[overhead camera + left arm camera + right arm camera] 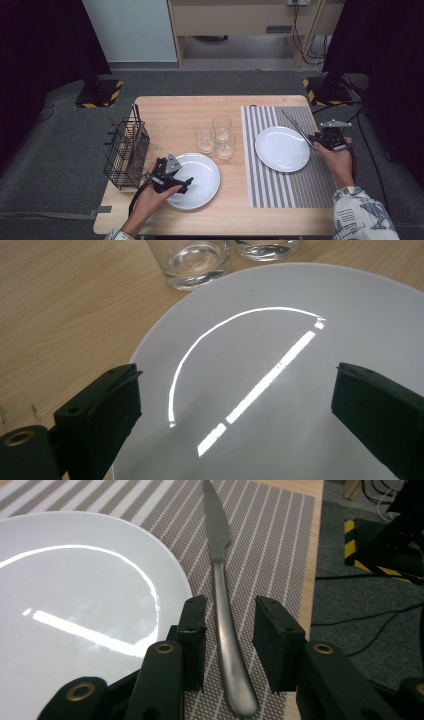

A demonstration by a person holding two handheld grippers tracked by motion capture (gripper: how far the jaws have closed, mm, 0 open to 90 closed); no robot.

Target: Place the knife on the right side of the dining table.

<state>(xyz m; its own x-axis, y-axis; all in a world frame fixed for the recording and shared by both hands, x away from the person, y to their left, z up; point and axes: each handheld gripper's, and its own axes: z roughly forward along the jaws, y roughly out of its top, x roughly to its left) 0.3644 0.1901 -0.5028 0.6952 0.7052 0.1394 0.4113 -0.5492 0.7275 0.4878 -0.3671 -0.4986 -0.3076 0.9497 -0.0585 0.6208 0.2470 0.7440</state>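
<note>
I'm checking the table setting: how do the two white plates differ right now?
The right plate sits on the striped placemat; the left plate lies on bare wood. A knife lies beside the right plate; none beside the left, which sits by the glasses. Both are round, white and empty.

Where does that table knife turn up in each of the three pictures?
High view: the knife lies slanted on the striped placemat, right of the far plate, ahead of the right gripper.
Left gripper view: another plate and two glasses, not the knife.
Right gripper view: centre, the knife, handle between open jaws.
Shared landmark: the far plate.
</note>
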